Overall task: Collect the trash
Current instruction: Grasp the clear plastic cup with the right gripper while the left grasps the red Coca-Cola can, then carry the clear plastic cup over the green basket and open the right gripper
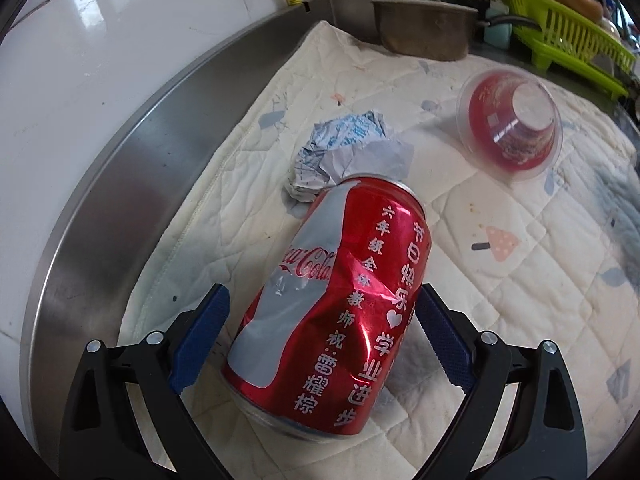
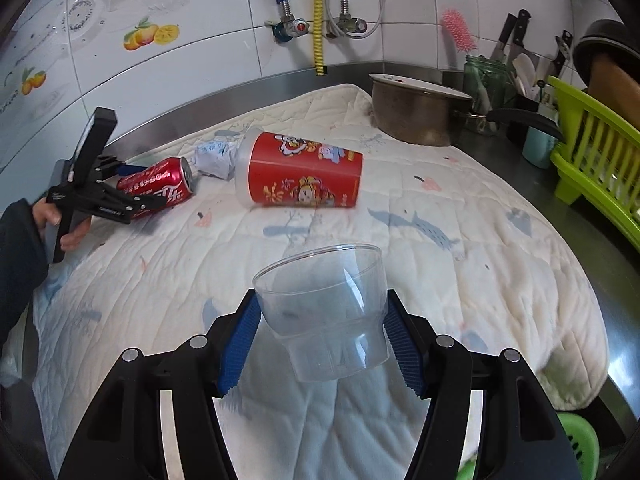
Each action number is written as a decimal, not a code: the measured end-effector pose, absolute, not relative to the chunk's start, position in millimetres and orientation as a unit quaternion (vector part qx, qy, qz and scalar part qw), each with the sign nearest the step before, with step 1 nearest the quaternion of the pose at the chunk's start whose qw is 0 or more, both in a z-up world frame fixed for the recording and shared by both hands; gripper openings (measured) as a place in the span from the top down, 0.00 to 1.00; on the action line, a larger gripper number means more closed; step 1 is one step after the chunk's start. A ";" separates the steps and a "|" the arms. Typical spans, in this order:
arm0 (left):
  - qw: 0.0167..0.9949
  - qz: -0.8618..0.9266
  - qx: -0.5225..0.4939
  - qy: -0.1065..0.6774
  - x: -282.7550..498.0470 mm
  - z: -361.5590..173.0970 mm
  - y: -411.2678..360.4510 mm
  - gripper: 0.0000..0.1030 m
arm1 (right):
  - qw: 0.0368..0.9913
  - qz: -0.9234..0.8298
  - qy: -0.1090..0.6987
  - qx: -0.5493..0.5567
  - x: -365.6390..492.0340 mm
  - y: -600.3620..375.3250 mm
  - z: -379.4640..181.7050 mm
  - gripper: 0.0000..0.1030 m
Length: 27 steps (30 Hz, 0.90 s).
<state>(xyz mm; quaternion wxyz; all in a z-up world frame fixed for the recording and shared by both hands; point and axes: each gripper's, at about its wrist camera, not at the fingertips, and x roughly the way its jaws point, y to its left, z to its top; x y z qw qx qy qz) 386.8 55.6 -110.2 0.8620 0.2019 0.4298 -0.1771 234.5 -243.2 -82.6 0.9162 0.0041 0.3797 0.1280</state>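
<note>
A dented red Coca-Cola can (image 1: 332,304) lies on its side on the quilted mat (image 1: 520,280). My left gripper (image 1: 320,332) is open with a finger on each side of it; the right pad touches the can, the left pad stands apart. It also shows in the right wrist view (image 2: 136,196), at the can (image 2: 160,186). A crumpled paper ball (image 1: 344,148) lies just beyond the can. A red printed plastic cup (image 2: 300,174) lies on its side. My right gripper (image 2: 322,330) is shut on a clear plastic cup (image 2: 324,312), held above the mat.
A metal pot (image 2: 416,114) stands at the mat's far right corner. A green dish rack (image 2: 596,160) and a knife holder (image 2: 516,52) are to the right. The steel counter rim (image 1: 120,184) and tiled wall (image 2: 200,60) run along the left and back.
</note>
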 end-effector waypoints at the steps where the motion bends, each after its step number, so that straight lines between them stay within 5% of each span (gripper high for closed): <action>1: 0.860 -0.181 0.203 0.431 385.6 -110.8 54.7 0.20 | 0.917 0.126 0.379 0.004 229.4 -245.2 -82.6 0.42; 27: 0.893 -0.125 0.153 0.404 272.5 -69.0 35.0 0.33 | 0.893 -0.086 0.439 0.052 62.4 -413.6 -146.5 0.41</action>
